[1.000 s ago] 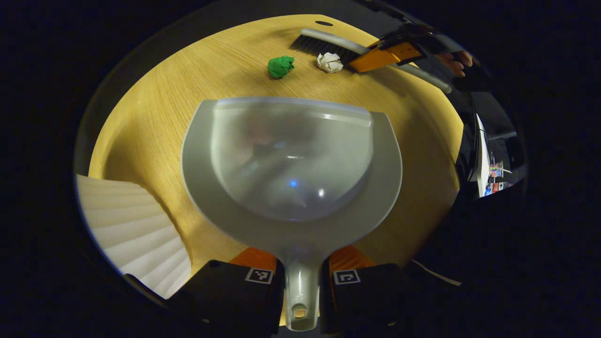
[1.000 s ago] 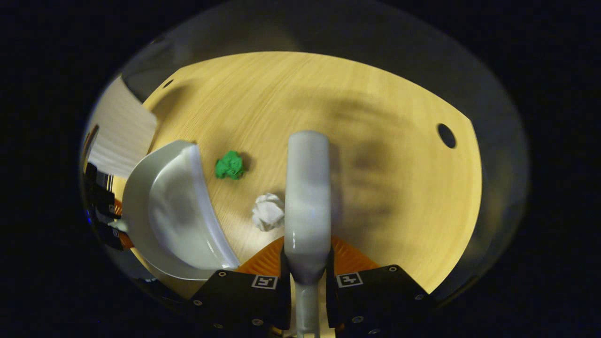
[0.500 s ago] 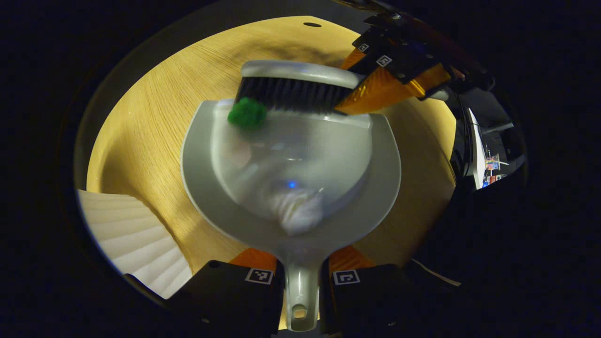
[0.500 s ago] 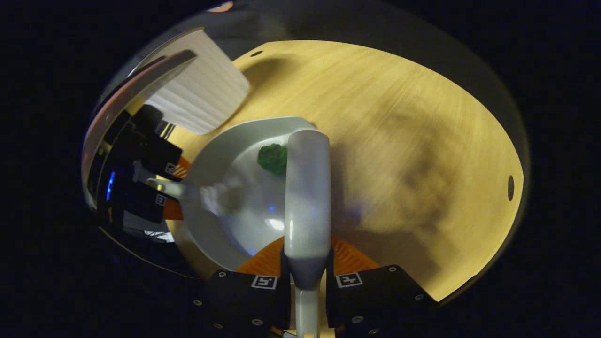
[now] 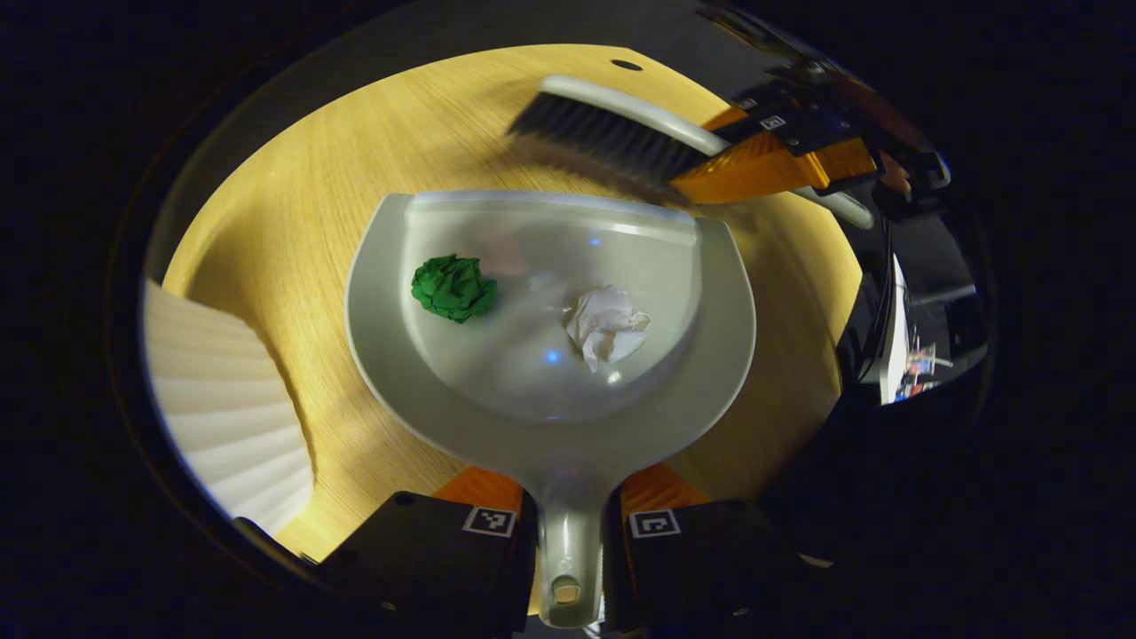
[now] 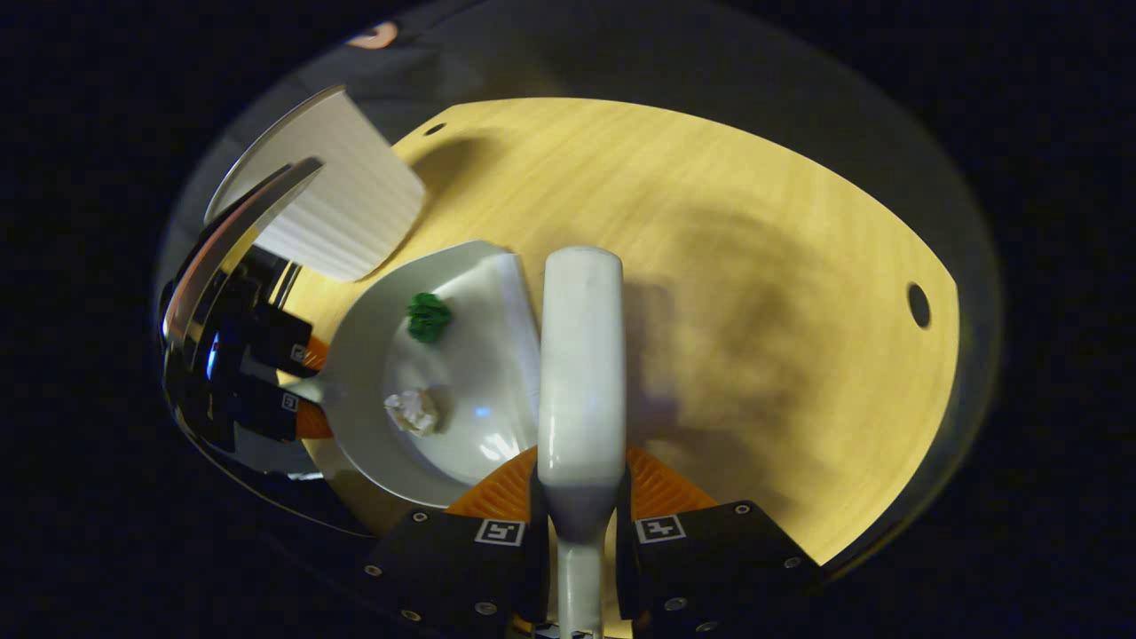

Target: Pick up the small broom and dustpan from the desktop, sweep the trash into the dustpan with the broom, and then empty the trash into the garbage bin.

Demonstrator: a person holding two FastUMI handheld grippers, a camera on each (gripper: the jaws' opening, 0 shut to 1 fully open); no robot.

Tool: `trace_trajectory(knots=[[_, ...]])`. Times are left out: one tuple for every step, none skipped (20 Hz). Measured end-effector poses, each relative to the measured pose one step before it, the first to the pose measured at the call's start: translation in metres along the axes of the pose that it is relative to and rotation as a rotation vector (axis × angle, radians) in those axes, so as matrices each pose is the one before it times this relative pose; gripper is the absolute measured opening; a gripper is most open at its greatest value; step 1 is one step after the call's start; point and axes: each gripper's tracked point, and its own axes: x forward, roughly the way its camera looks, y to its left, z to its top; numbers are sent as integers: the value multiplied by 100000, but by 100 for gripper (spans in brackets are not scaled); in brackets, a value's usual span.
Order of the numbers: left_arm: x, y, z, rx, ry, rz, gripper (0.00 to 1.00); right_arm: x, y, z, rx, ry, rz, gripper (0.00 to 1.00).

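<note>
Both wads, green [image 5: 453, 287] and white [image 5: 607, 323], sit in the dustpan [image 5: 550, 417] clamped by the left gripper [image 5: 568, 524], right gripper [image 6: 581, 531] clamping the broom [image 6: 581, 373] beyond the lip, so I'd carry it level and tip over the bin [image 5: 226, 417].

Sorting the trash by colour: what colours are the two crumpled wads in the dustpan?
One wad is green, the other white; clearest in the left gripper view.
</note>
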Motion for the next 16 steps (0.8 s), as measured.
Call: trace_trajectory(knots=[[-233, -44, -134, -4265, -1055, 405, 32, -165, -743, -588, 5007, -623, -2334, 30], [-205, -359, 68, -3723, -1734, 581, 32, -77, -564, -452, 5141, -161, -2406, 30], [-231, -271, -186, -4079, -1304, 565, 32, -167, -3, -789, 4173, -118, -2228, 30], [-105, -122, -94, -4287, -1919, 446, 32, 44, -4, -690, 4279, -176, -2360, 30], [-159, 209, -555, -4368, -1083, 773, 32, 297, 248, -836, 3621, -43, -1319, 30], [155, -31, -570, -4033, -745, 600, 32, 299, 226, -810, 4065, 253, -1739, 30], [-218, -140, -118, -4329, -661, 532, 32, 66, 405, -1404, 3526, 906, -1381, 30], [71, -76, -55, -3887, -721, 92, 32, 69, 241, -969, 4402, 1273, -2504, 31], [295, -536, 206, -3631, -684, 238, 32, 126, 124, -911, 3955, 2043, -1571, 31], [28, -310, 344, -2860, -795, 732, 32, 300, 234, -639, 4357, 1071, -1271, 31], [-168, -190, 80, -2094, -595, 790, 32, 445, 304, -703, 3691, 167, -147, 31], [63, -53, 157, -1571, -1071, 1233, 32, 189, 377, -328, 3892, -171, 60, 31], [142, -41, 130, 192, -769, 1311, 32, 276, 270, -416, 2815, -444, 498, 31], [28, 184, 219, 1275, -1509, 1292, 32, 519, -142, -221, 982, 327, -508, 31], [-824, -201, 356, 1164, -1572, 969, 31, 704, -184, -492, -776, 1443, -697, 31], [-980, -209, 415, 699, -1526, 687, 32, 326, -15, -55, -424, -586, -291, 25]])
